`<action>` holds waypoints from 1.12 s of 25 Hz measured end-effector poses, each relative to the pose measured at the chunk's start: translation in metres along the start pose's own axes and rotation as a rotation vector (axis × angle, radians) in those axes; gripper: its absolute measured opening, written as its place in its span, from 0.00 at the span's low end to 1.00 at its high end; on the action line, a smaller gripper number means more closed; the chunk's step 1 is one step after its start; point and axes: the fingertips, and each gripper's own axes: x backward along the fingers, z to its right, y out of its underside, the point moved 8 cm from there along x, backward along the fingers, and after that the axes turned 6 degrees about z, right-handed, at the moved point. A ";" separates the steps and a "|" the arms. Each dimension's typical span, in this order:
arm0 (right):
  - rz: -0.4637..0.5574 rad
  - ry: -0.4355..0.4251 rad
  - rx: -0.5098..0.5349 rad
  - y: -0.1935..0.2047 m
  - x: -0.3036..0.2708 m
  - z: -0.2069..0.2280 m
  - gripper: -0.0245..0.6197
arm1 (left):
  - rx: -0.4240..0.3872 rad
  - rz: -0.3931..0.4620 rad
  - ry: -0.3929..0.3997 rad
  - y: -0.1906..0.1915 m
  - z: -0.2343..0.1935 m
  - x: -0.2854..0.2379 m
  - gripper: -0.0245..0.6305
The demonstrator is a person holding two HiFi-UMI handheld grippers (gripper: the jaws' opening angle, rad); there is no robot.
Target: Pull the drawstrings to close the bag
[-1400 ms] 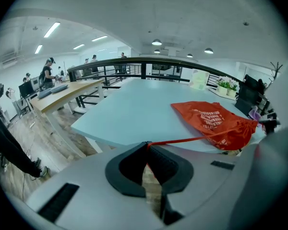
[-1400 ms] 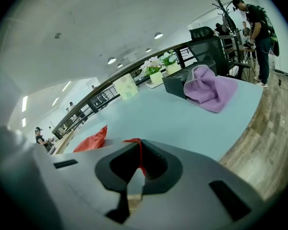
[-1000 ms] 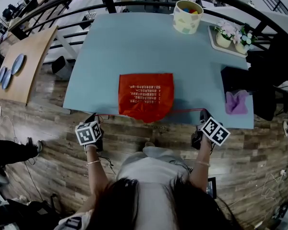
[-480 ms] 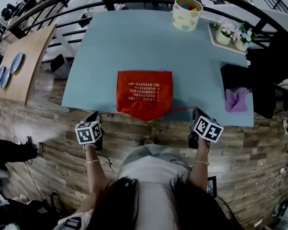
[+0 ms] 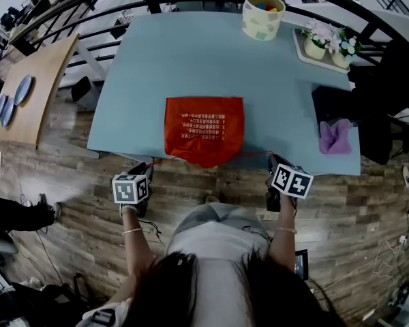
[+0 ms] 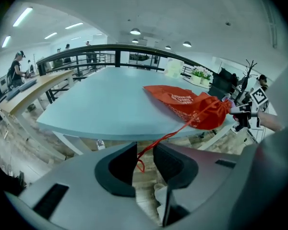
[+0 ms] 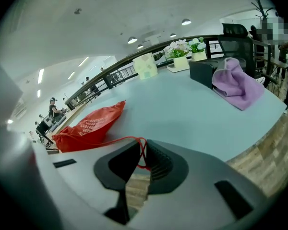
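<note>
red bag (image 5: pixel 204 138), white print (image 5: pixel 206 120) unreadable

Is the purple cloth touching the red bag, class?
No: the purple cloth lies by the right edge of the table, well apart from the red bag at the near edge.

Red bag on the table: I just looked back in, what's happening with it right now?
A person is at the near edge of the blue table with tongs in each hand. The red bag lies there, its mouth bunched up toward the person. The right tongs are pinching the right drawstring. The left tongs are opening, with the left drawstring running loose between them, not pinched.
</note>
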 end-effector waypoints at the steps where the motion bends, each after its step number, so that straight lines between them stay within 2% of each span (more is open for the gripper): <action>1: -0.005 -0.008 -0.003 0.002 0.000 0.000 0.09 | -0.003 -0.010 0.009 0.002 0.001 0.000 0.19; 5: -0.016 -0.018 -0.004 0.006 0.003 0.000 0.10 | -0.023 -0.038 0.032 0.007 0.007 0.001 0.21; 8: -0.042 -0.039 -0.004 0.012 0.006 -0.002 0.20 | -0.024 -0.052 0.054 0.009 0.009 0.004 0.25; 20: -0.033 -0.042 0.002 0.026 0.023 -0.004 0.20 | -0.034 -0.080 0.156 0.023 0.023 0.016 0.37; 28: -0.003 -0.060 0.018 0.025 0.034 -0.012 0.20 | 0.010 -0.024 0.187 0.029 0.033 0.034 0.39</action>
